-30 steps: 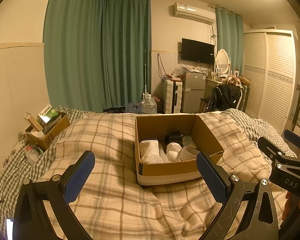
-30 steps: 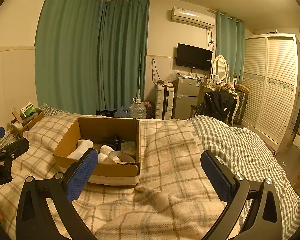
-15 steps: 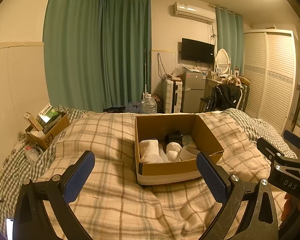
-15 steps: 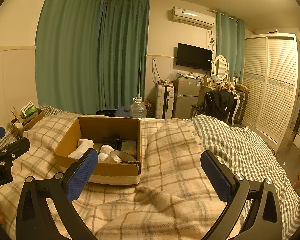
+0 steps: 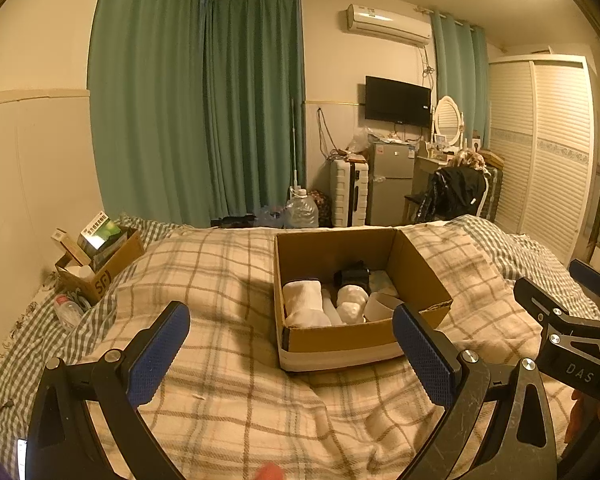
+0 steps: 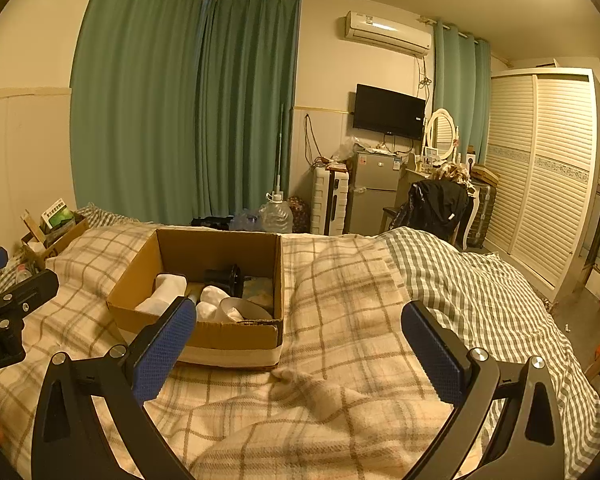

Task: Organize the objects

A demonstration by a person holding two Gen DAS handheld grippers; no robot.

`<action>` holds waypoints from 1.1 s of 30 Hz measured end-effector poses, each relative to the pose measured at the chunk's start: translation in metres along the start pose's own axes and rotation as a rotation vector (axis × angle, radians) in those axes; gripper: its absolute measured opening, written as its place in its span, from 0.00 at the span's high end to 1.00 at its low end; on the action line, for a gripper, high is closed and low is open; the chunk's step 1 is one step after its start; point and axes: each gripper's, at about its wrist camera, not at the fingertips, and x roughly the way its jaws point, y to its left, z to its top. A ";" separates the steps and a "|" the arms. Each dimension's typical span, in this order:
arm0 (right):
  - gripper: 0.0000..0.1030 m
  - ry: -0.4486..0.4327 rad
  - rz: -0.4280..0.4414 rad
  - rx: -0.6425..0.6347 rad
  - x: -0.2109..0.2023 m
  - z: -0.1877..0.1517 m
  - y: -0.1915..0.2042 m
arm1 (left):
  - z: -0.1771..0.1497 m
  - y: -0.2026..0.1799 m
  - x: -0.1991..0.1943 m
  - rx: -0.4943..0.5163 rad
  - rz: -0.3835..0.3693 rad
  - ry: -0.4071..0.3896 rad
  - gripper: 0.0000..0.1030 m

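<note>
While I hover both grippers, left (image 5: 290, 350) and right (image 6: 298, 346), jaws spread wide and empty, one cardboard box (image 5: 340, 344) sits on the plaid blanket (image 5: 220, 280) ahead, holding two white rolled socks (image 5: 304, 306).

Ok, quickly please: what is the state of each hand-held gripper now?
Left hand-held gripper: open, holding nothing.
Right hand-held gripper: open, holding nothing.
</note>
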 end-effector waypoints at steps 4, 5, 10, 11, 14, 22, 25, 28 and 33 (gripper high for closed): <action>0.00 0.005 -0.005 -0.003 0.001 -0.001 0.001 | 0.000 0.001 0.001 -0.002 0.010 0.003 0.00; 0.00 0.005 -0.004 -0.004 0.002 -0.001 0.001 | 0.000 0.001 0.001 -0.005 0.011 0.005 0.00; 0.00 0.005 -0.005 -0.004 0.002 -0.001 0.001 | 0.000 0.003 0.002 -0.014 0.009 0.007 0.00; 0.00 0.004 -0.005 -0.004 0.001 -0.001 0.001 | 0.000 0.003 0.002 -0.013 0.009 0.008 0.00; 0.00 0.002 -0.005 -0.005 0.001 -0.001 0.001 | 0.000 0.002 0.002 -0.005 0.009 0.010 0.00; 0.00 0.006 -0.006 -0.003 0.001 -0.002 0.001 | 0.000 0.001 0.001 -0.002 0.009 0.007 0.00; 0.00 0.005 -0.006 -0.003 0.001 -0.002 0.001 | -0.001 0.001 0.002 -0.003 0.009 0.012 0.00; 0.00 0.006 -0.006 -0.003 0.002 -0.002 0.001 | -0.001 0.001 0.002 -0.003 0.010 0.015 0.00; 0.00 0.008 -0.006 -0.001 0.002 -0.002 0.001 | -0.001 0.001 0.002 -0.002 0.008 0.016 0.00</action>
